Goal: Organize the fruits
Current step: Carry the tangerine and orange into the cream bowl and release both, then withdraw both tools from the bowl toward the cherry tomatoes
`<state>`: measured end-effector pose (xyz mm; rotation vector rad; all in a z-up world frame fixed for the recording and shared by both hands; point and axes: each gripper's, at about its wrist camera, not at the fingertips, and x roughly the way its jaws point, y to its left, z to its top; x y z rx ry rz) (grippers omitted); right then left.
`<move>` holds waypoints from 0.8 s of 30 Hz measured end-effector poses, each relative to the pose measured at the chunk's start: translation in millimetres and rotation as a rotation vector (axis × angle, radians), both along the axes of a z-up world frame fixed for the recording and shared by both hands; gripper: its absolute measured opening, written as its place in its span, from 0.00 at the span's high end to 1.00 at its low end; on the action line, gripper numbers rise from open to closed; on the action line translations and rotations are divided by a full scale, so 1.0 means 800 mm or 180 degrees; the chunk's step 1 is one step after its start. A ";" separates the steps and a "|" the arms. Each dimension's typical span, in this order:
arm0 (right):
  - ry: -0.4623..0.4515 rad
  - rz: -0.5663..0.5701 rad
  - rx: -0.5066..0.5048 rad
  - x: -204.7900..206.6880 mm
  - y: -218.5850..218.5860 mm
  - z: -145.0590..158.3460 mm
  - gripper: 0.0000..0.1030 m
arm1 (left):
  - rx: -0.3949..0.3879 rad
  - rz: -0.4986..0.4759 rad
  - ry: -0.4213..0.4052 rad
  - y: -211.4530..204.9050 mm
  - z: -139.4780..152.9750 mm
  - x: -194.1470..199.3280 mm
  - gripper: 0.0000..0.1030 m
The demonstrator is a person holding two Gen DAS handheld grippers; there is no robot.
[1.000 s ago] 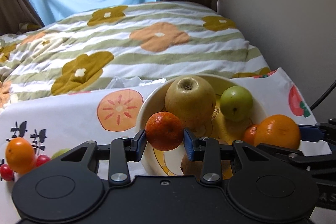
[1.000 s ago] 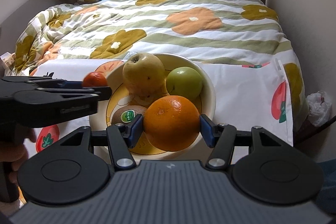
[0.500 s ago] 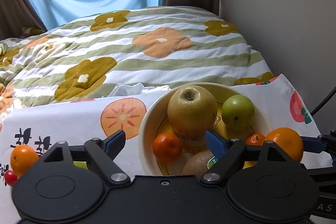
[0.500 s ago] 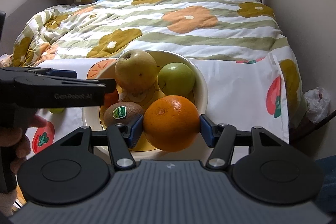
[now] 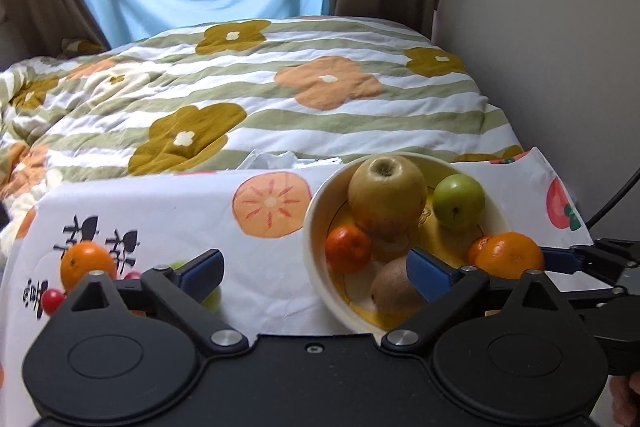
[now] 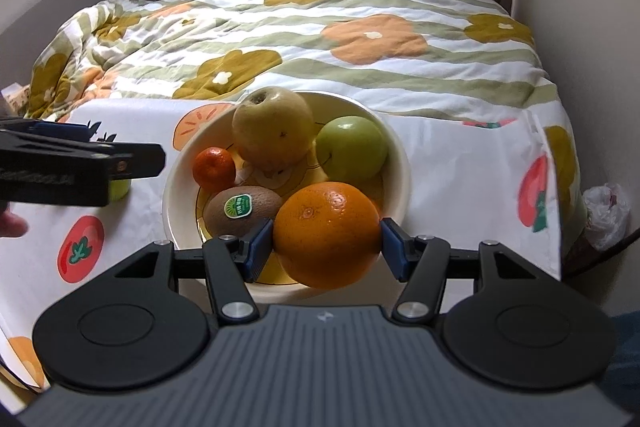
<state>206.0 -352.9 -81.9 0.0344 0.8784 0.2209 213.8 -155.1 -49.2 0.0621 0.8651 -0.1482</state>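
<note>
The right hand-held gripper holds a large orange between its blue pads, clamped at the widest part, just above the near rim of the bowl. The orange looks firm and fairly heavy, with a pebbled rind that should give the pads good purchase; a hold across the middle, as here, seems safest, since a round fruit can squirt out if pinched off-centre. The left hand-held gripper is spread wide and holds nothing, its pads either side of the bowl's left rim. In the bowl lie a mandarin, a kiwi, a big yellowish pear and a green apple. The kiwi and mandarin are likely soft-skinned and easily bruised, so a light squeeze would suit them; the pear looks heavy and wide for the jaws. The kiwi bears a round green sticker, its writing too small to read. Out on the cloth-covered bench, left of the bowl, wait a small orange, red cherry tomatoes and a green fruit half hidden behind the left pad. The left gripper's side carries lettering, blurred in the right view. Beyond lies a bed with a flowered quilt.
</note>
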 end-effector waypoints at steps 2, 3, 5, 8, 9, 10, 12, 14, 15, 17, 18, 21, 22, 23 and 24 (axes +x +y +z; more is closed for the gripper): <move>0.0006 0.0044 -0.0019 0.001 0.006 -0.005 0.29 | -0.0019 0.0043 0.0010 0.006 -0.002 -0.003 0.03; 0.0003 0.0065 -0.0024 0.001 0.009 -0.006 0.29 | -0.0016 0.0062 0.0012 0.008 -0.003 -0.005 0.03; -0.0015 0.0108 -0.0042 -0.001 0.014 -0.007 0.29 | -0.0013 0.0092 0.0012 0.011 -0.004 -0.007 0.03; -0.0065 0.0125 -0.0078 -0.004 0.019 -0.007 0.28 | -0.0022 0.0136 0.0012 0.016 -0.002 -0.011 0.03; -0.0133 0.0128 -0.0076 -0.006 0.019 -0.005 0.20 | -0.0026 0.0151 0.0001 0.018 -0.001 -0.013 0.03; -0.0220 0.0128 -0.0105 -0.010 0.020 0.000 0.13 | -0.0033 0.0162 -0.0009 0.019 0.000 -0.015 0.03; -0.0346 0.0084 -0.0192 -0.016 0.021 0.006 0.00 | -0.0052 0.0187 -0.0026 0.022 0.003 -0.020 0.03; -0.0393 0.0079 -0.0257 -0.021 0.021 0.011 0.00 | -0.0060 0.0206 -0.0038 0.023 0.005 -0.026 0.03; -0.0382 0.0072 -0.0287 -0.022 0.021 0.011 0.00 | -0.0061 0.0213 -0.0044 0.025 0.007 -0.029 0.03; -0.0353 0.0047 -0.0265 -0.025 0.018 0.012 0.00 | -0.0058 0.0232 -0.0058 0.026 0.010 -0.035 0.03; -0.0346 0.0035 -0.0243 -0.027 0.017 0.013 0.00 | -0.0055 0.0243 -0.0067 0.027 0.012 -0.039 0.03; -0.0351 0.0022 -0.0229 -0.035 0.017 0.017 0.00 | -0.0043 0.0285 -0.0096 0.031 0.018 -0.052 0.03; -0.0361 0.0027 -0.0229 -0.038 0.018 0.020 0.00 | -0.0042 0.0306 -0.0111 0.033 0.020 -0.056 0.03; -0.0371 0.0033 -0.0230 -0.041 0.019 0.021 0.00 | -0.0045 0.0329 -0.0128 0.035 0.023 -0.062 0.03; -0.0383 0.0045 -0.0229 -0.044 0.021 0.023 0.00 | -0.0049 0.0351 -0.0145 0.037 0.026 -0.066 0.03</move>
